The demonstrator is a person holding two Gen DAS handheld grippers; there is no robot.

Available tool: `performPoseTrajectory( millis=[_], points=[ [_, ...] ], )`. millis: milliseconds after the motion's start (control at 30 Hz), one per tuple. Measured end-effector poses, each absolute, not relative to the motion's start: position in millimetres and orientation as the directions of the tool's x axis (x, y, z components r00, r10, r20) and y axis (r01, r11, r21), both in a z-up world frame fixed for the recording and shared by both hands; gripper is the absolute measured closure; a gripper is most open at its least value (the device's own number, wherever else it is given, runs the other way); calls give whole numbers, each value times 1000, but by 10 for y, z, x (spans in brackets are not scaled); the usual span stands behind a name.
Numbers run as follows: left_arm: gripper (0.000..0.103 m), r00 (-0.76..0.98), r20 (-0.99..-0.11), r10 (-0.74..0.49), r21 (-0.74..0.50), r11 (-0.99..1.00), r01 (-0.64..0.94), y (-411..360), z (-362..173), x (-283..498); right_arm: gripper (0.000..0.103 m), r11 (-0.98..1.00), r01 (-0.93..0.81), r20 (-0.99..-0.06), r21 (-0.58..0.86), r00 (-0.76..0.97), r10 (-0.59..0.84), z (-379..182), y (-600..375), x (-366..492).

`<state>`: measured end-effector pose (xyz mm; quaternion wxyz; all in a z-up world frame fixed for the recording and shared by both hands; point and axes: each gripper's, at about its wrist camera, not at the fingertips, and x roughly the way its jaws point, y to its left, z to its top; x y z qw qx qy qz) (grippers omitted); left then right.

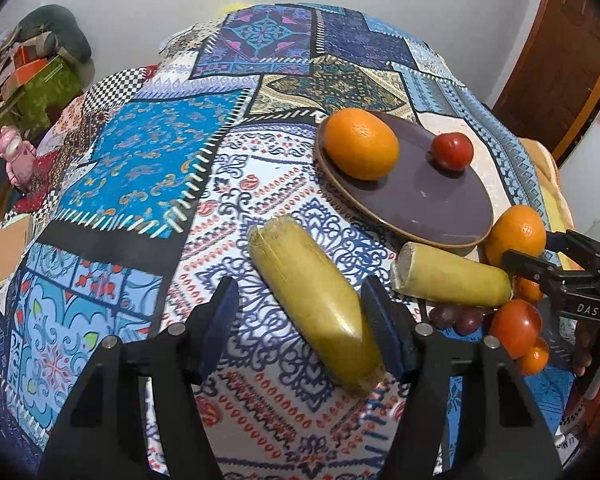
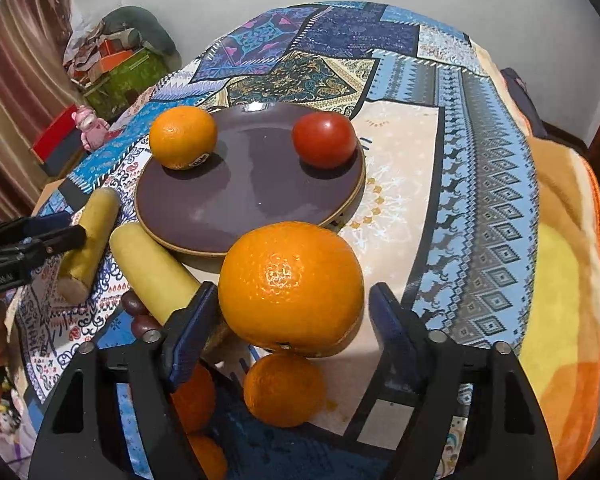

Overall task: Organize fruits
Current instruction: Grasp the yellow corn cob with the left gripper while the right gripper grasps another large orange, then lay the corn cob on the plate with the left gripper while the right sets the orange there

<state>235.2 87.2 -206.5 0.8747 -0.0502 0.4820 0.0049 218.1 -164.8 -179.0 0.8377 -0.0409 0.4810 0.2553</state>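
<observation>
A purple plate (image 1: pixel 432 200) (image 2: pixel 236 204) holds an orange (image 1: pixel 361 143) (image 2: pixel 182 136) and a red tomato (image 1: pixel 452 150) (image 2: pixel 324 139). My left gripper (image 1: pixel 306 320) is open, its fingers on either side of a yellow-green banana piece (image 1: pixel 316 300) (image 2: pixel 88 240) that lies on the cloth. My right gripper (image 2: pixel 292 316) (image 1: pixel 540 256) is open around a large orange (image 2: pixel 291 288) (image 1: pixel 515 235) in front of the plate; its pads stand apart from the peel. A second banana piece (image 1: pixel 452 276) (image 2: pixel 152 268) lies beside the plate.
Near the front edge lie smaller oranges (image 2: pixel 285 390) (image 1: pixel 534 358), a tomato (image 1: pixel 515 327) and dark grapes (image 1: pixel 456 317) (image 2: pixel 140 316). A patchwork cloth (image 1: pixel 148 152) covers the table. Clutter and a pink toy (image 1: pixel 17 156) stand off the left side.
</observation>
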Motion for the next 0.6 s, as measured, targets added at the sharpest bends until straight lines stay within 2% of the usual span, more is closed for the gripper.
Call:
performPoseTrajectory(
  millis=[167, 333, 500, 600],
  points=[
    [50, 506, -857, -97, -144, 988, -53, 809, -2187, 2470, 34, 865, -458, -826, 204, 394, 403, -1806, -1653, 2197],
    [52, 493, -865, -90, -142, 988, -69, 800, -2249, 2517, 35, 866, -455, -823, 208, 397, 406, -1808, -1654, 2202],
    [65, 507, -860, -52, -107, 991, -81, 846, -2212, 2450, 36, 865, -457, -815, 208, 407, 411, -1790, -1672, 2166],
    [66, 512, -856, -64, -124, 989, -84, 946, -2203, 2407, 36, 860, -454, -809, 233, 400, 430, -1763, -1729, 2141]
  ],
)
